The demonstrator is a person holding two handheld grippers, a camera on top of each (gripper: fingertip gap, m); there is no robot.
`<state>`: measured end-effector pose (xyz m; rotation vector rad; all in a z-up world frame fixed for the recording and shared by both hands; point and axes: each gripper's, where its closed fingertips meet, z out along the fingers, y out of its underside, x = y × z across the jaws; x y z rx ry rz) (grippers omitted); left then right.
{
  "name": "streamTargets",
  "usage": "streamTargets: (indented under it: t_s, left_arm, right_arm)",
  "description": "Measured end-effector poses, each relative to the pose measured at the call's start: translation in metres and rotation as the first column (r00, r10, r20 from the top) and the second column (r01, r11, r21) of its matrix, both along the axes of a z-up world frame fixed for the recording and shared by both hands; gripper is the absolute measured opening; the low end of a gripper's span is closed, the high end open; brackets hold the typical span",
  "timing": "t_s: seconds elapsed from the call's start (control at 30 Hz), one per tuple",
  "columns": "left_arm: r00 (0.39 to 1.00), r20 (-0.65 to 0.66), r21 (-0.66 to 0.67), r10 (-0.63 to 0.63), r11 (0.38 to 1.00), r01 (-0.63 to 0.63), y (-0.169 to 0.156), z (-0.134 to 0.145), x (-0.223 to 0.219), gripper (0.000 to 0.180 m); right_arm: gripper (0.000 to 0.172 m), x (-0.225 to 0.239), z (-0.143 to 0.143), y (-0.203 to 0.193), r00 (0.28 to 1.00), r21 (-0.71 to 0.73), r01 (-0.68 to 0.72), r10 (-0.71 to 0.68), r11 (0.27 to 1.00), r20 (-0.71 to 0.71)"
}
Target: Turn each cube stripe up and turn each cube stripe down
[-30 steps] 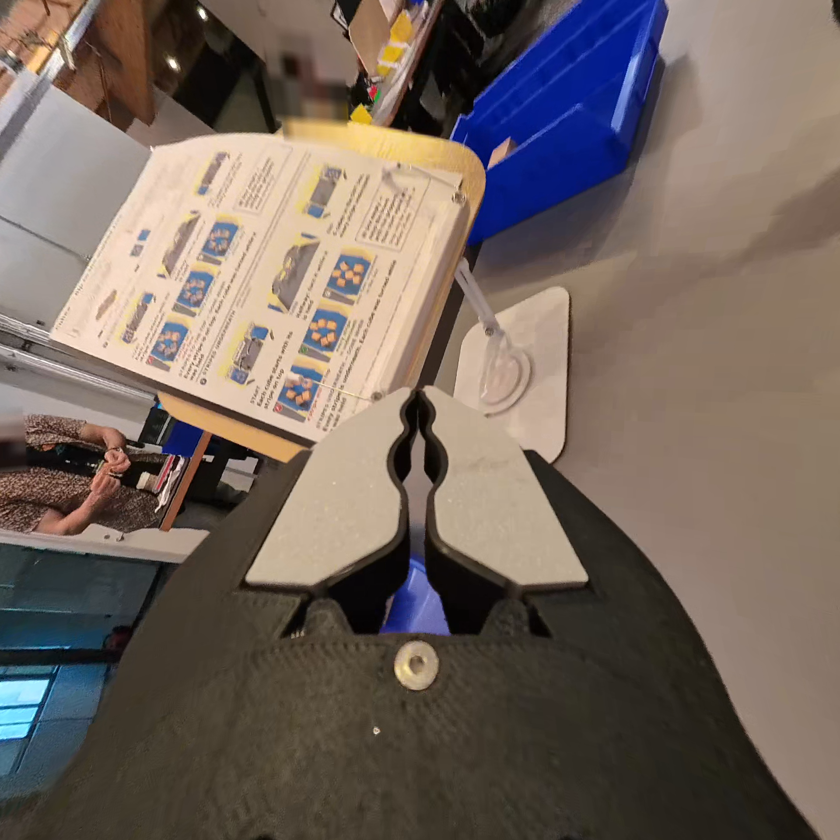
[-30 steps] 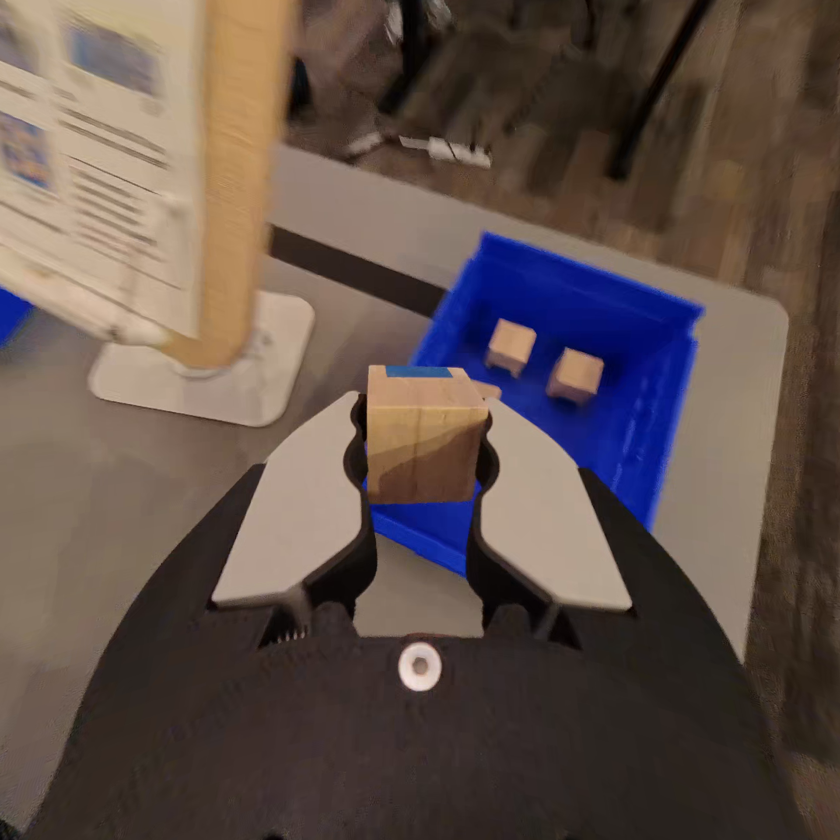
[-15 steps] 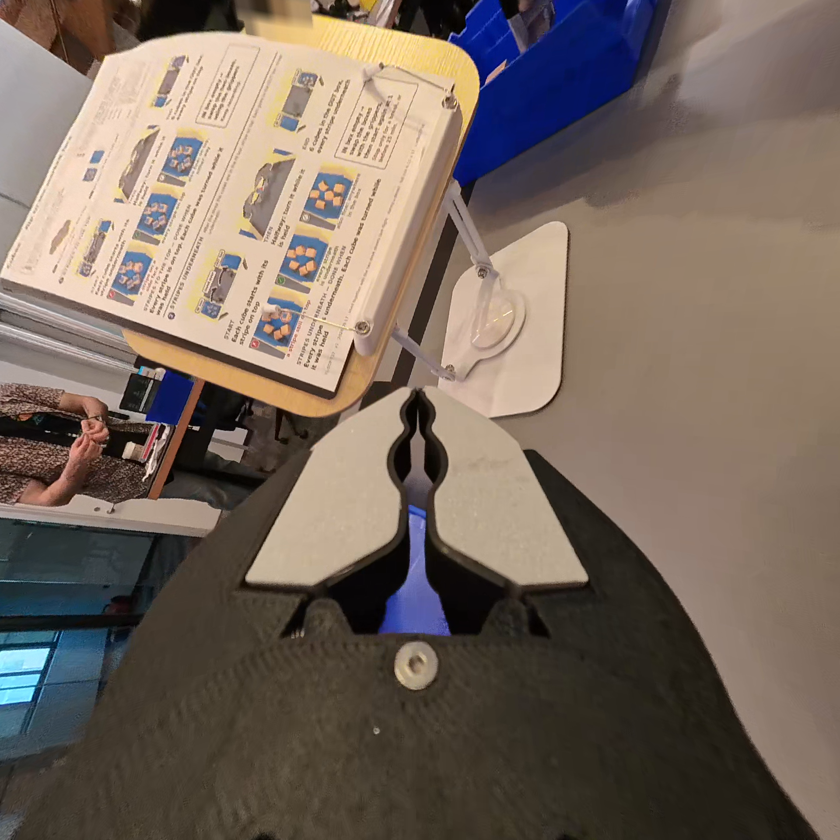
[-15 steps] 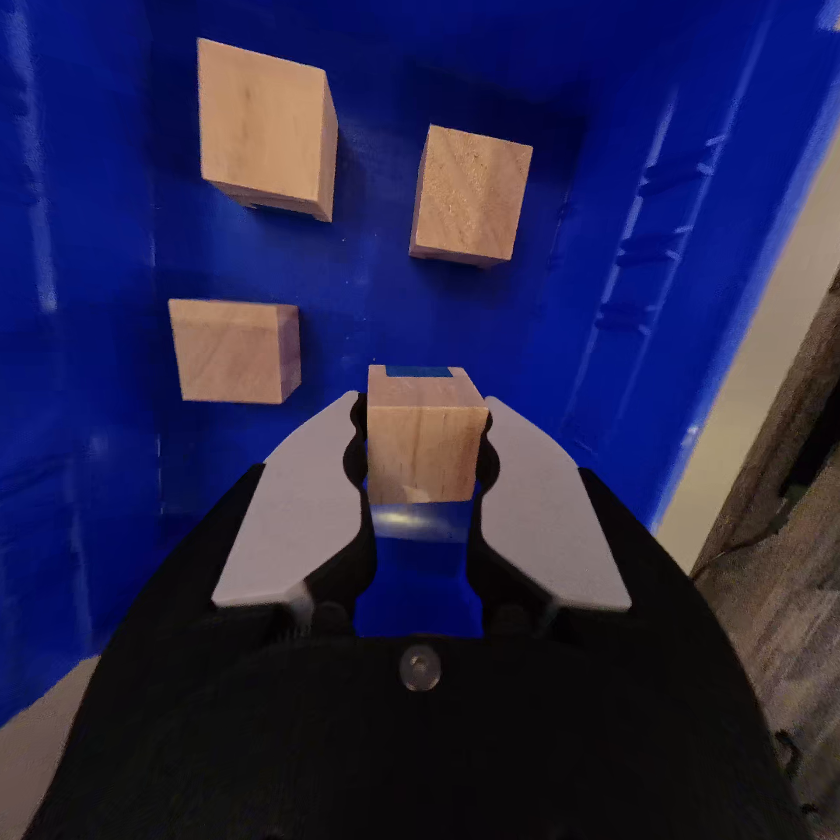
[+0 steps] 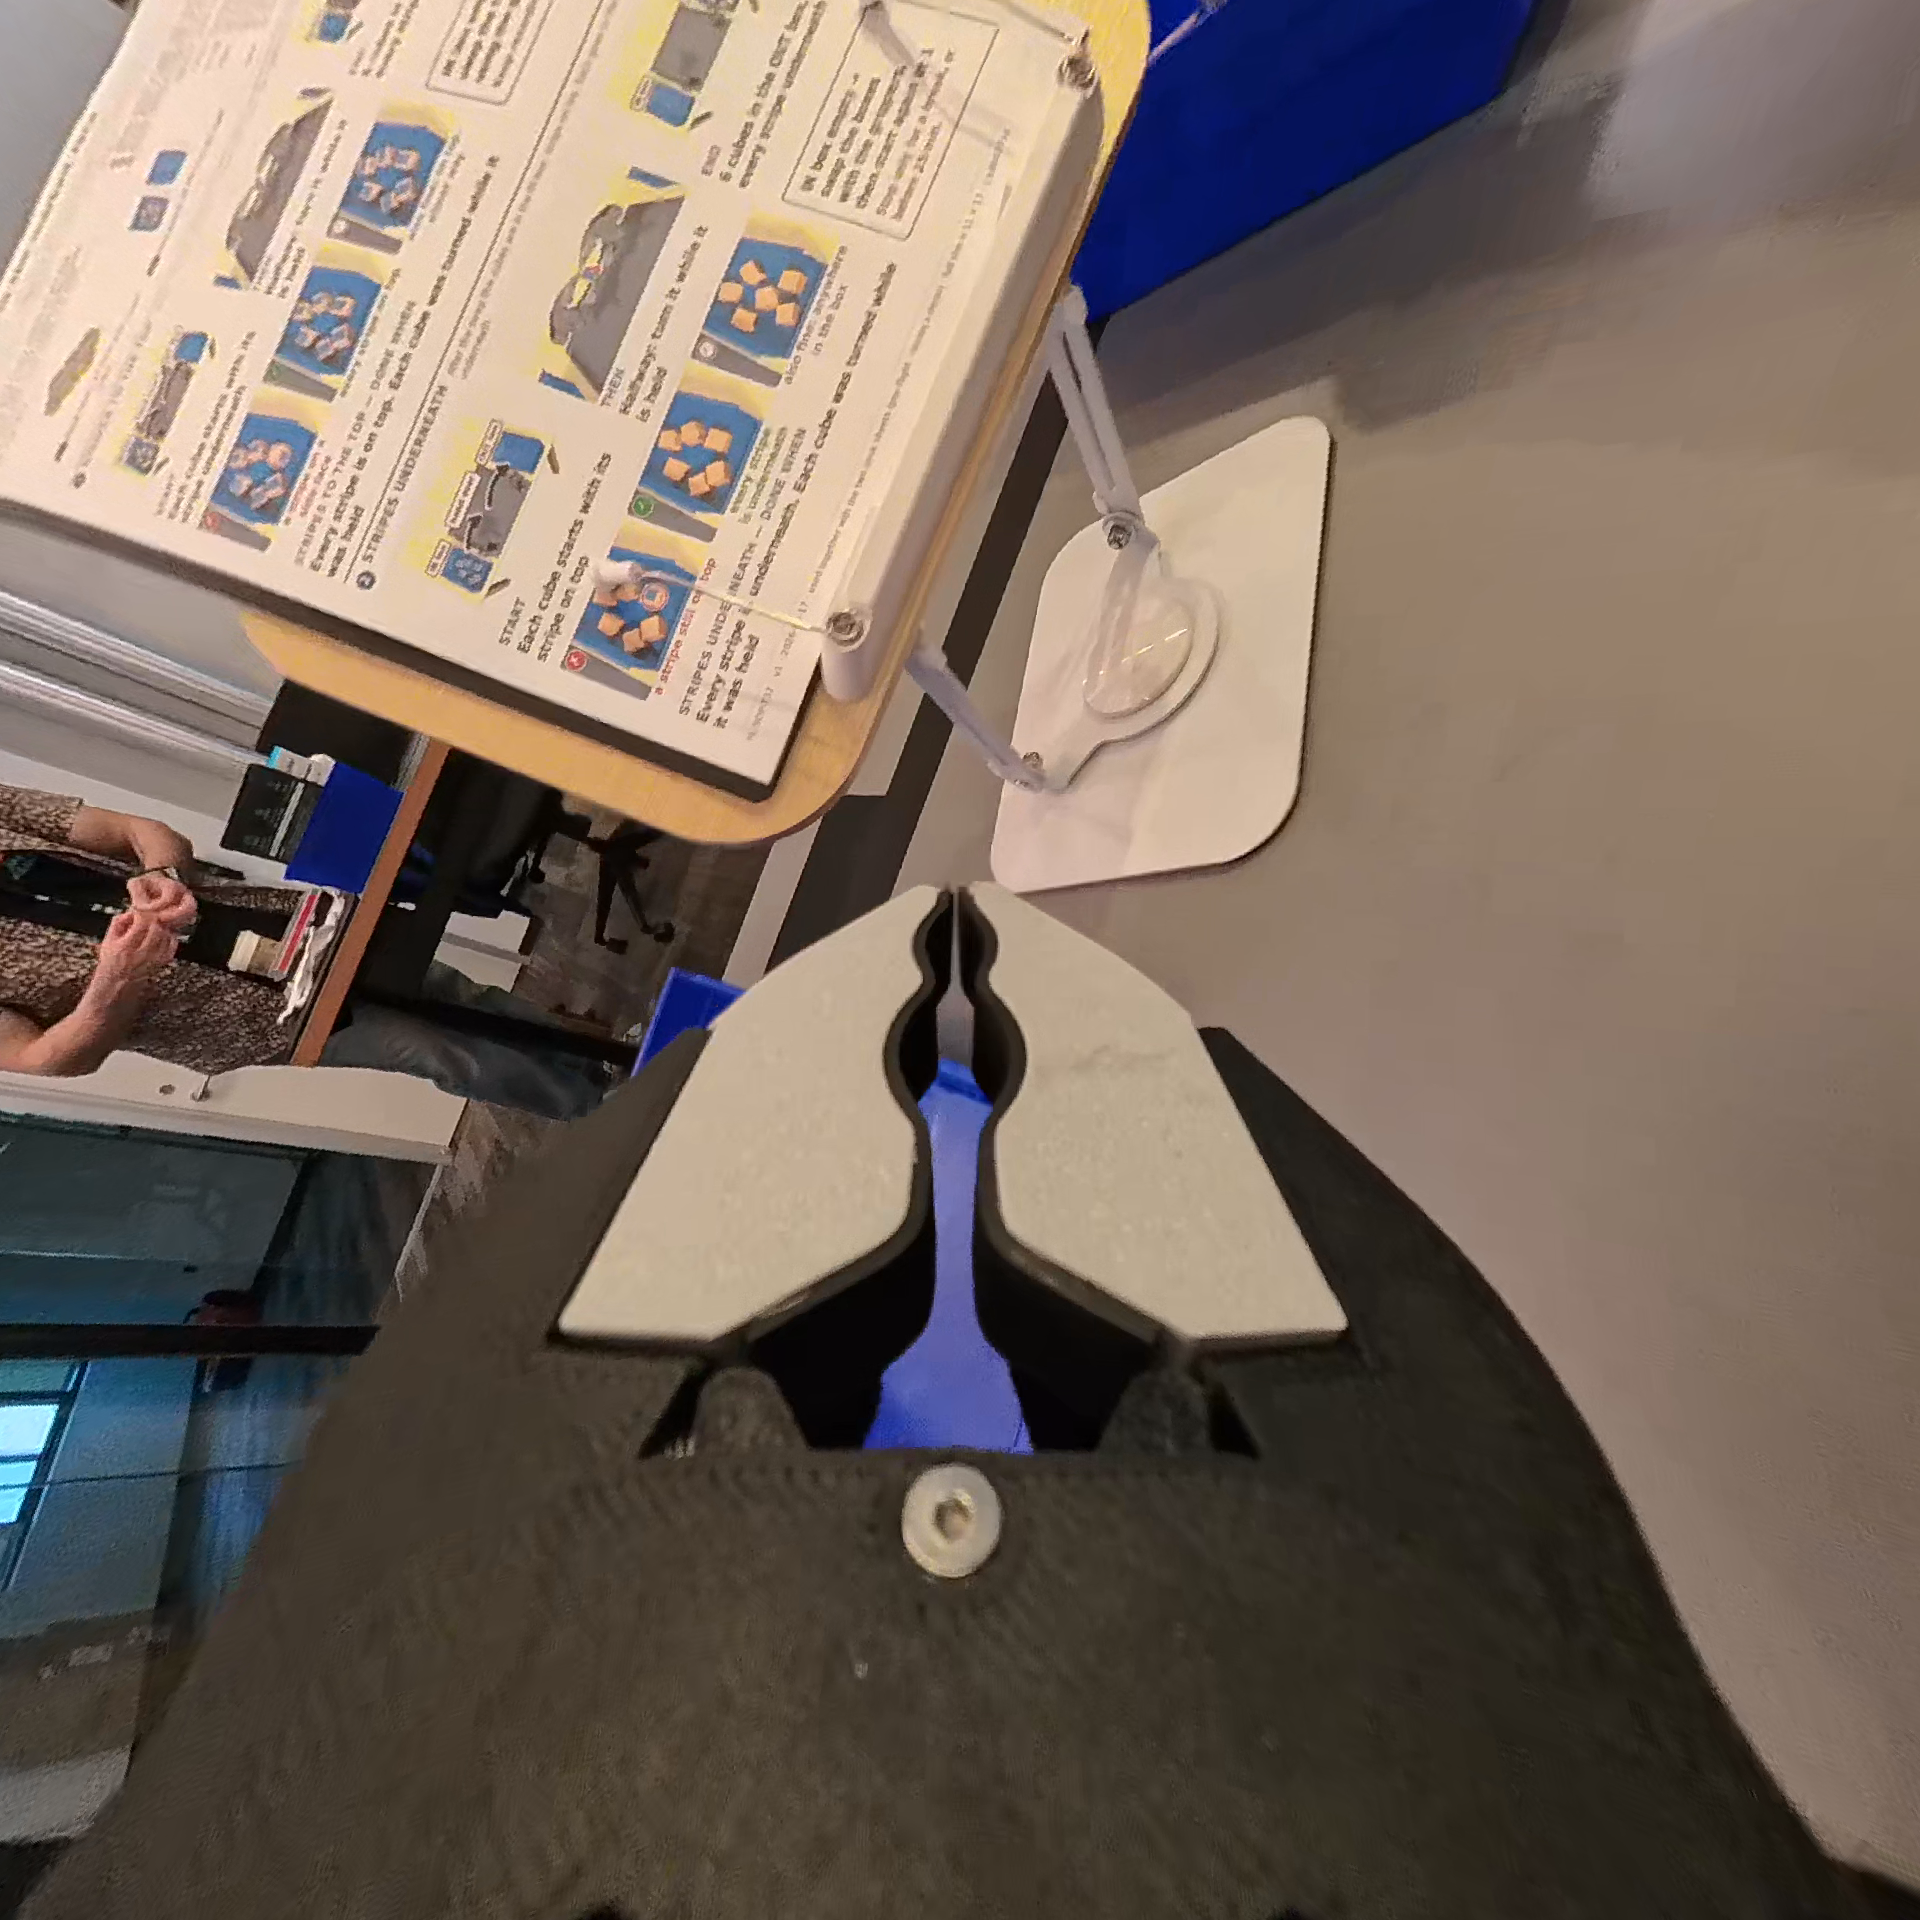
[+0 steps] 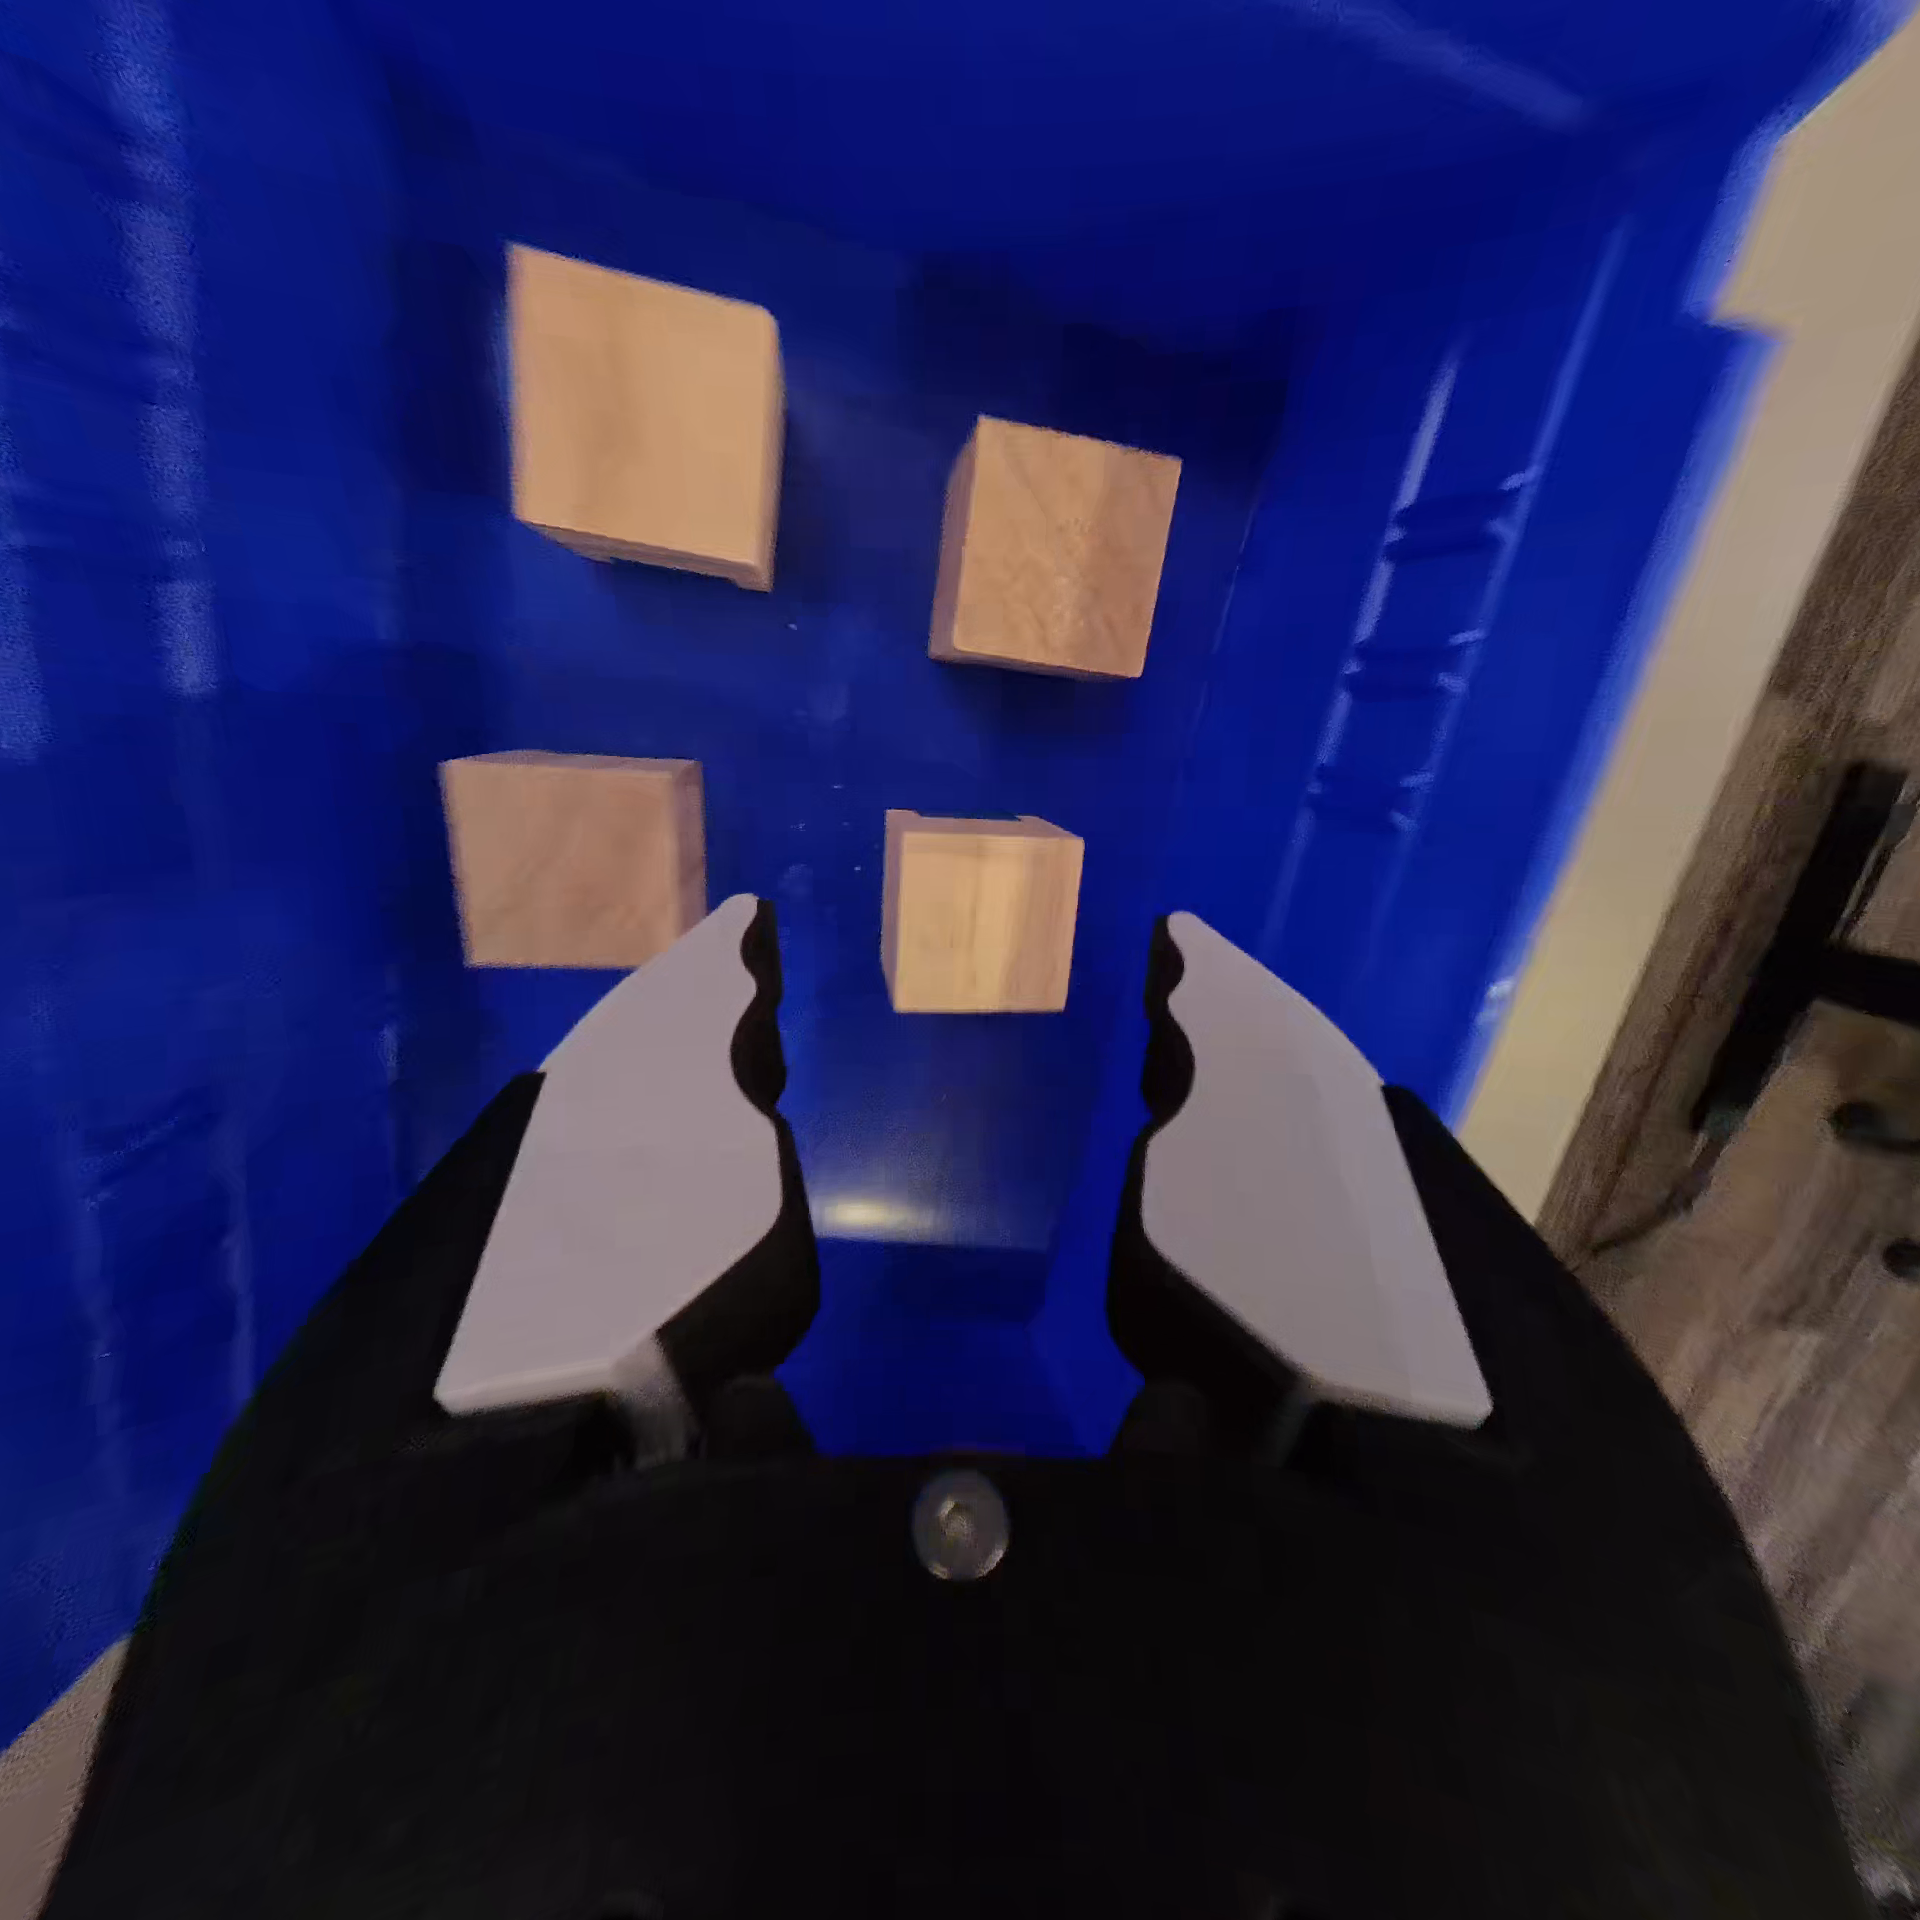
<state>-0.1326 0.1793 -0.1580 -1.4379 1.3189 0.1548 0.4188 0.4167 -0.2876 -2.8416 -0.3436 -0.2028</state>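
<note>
In the right wrist view my right gripper (image 6: 961, 925) is open above a blue bin (image 6: 208, 727). A wooden cube (image 6: 982, 914) lies on the bin floor between and beyond the fingertips, clear of both pads, with a thin blue stripe edge at its far side. Three more plain-topped wooden cubes lie in the bin: one at the left (image 6: 571, 862), one at the far left (image 6: 644, 416), one at the far right (image 6: 1055, 551). In the left wrist view my left gripper (image 5: 954, 902) is shut with nothing between its pads, held over the grey table (image 5: 1558, 935).
An instruction sheet (image 5: 540, 312) on a wooden board stands on a white base (image 5: 1195, 665) on the table. A blue bin (image 5: 1299, 135) lies behind it. A person (image 5: 94, 956) sits at the far left. The table edge and wooden floor (image 6: 1787, 1039) lie right of the bin.
My right gripper carried the striped cube over the bin, lowered it, then opened; the cube now rests on the bin floor. My left gripper stayed shut and tilted a little.
</note>
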Motion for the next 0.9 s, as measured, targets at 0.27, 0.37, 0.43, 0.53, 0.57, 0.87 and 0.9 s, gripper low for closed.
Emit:
streamTargets:
  t_s: [0.27,0.37,0.43,0.53,0.57,0.87,0.9]
  left_arm:
    - [0.986,-0.081,-0.122,0.147,0.98,-0.156,0.076,0.001,-0.068,0.043]
    - [0.973,-0.186,-0.242,0.138,0.953,-0.181,0.119,-0.029,-0.089,0.047]
    - [0.95,-0.28,-0.297,0.135,0.929,-0.22,0.15,-0.056,-0.102,0.053]
    - [0.903,-0.425,-0.347,0.069,0.908,-0.233,0.187,-0.096,-0.114,0.06]
    - [0.889,-0.454,-0.373,0.062,0.893,-0.253,0.199,-0.108,-0.119,0.064]
    - [0.835,-0.55,-0.519,0.008,0.78,-0.349,0.25,-0.166,-0.142,0.068]
    - [0.838,-0.546,-0.543,-0.004,0.763,-0.35,0.25,-0.17,-0.142,0.064]
  right_arm:
    - [0.061,-0.082,0.107,-0.066,0.96,0.331,-0.273,0.275,0.903,0.042]
    - [0.057,-0.126,0.12,-0.105,0.92,0.398,-0.373,0.39,0.838,0.042]
    - [0.054,-0.153,0.115,-0.128,0.885,0.395,-0.437,0.464,0.808,0.032]
    - [0.054,-0.185,0.102,-0.156,0.834,0.373,-0.509,0.551,0.776,-0.008]
    - [0.054,-0.191,0.099,-0.162,0.823,0.372,-0.522,0.567,0.768,-0.015]
    - [0.055,-0.215,0.088,-0.185,0.763,0.385,-0.568,0.64,0.727,-0.084]
    - [0.055,-0.217,0.086,-0.185,0.76,0.382,-0.574,0.645,0.724,-0.081]
